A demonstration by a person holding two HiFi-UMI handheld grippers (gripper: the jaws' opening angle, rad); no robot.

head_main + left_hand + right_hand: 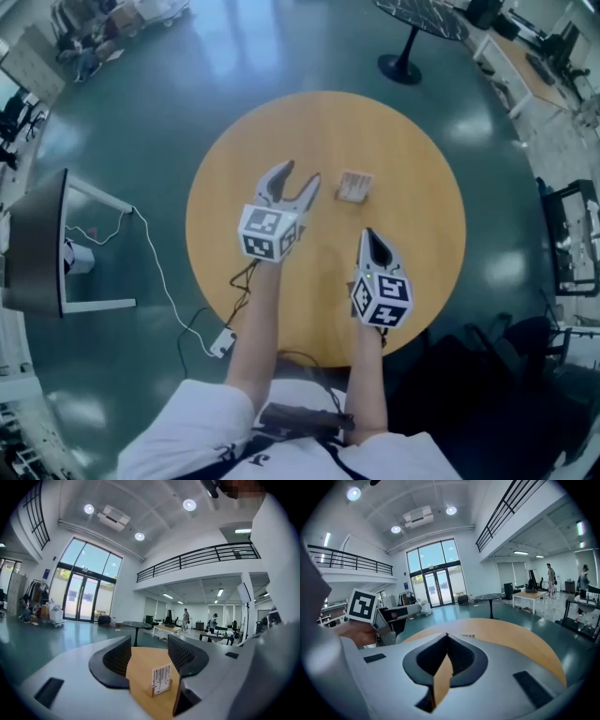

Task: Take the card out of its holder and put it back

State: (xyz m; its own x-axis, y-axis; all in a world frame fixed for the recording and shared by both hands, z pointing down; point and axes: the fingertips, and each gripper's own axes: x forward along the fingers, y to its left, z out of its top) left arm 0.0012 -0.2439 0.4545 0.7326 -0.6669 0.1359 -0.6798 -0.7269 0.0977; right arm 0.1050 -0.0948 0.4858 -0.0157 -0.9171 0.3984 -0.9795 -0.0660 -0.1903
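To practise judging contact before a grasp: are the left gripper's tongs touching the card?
Apart. The head view shows bare table between the open tongs of the left gripper and the card standing in its holder.

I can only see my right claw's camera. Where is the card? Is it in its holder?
Observer: Yes. The card stands upright in a small wooden holder on the round table.
Operator: Is my other claw grabbing it?
Observer: No. The left claw is wide open and grips nothing. The card is on the table farther ahead, untouched.
Operator: What's printed on the card?
Observer: Black barcode stripes on white, facing the left claw's camera.
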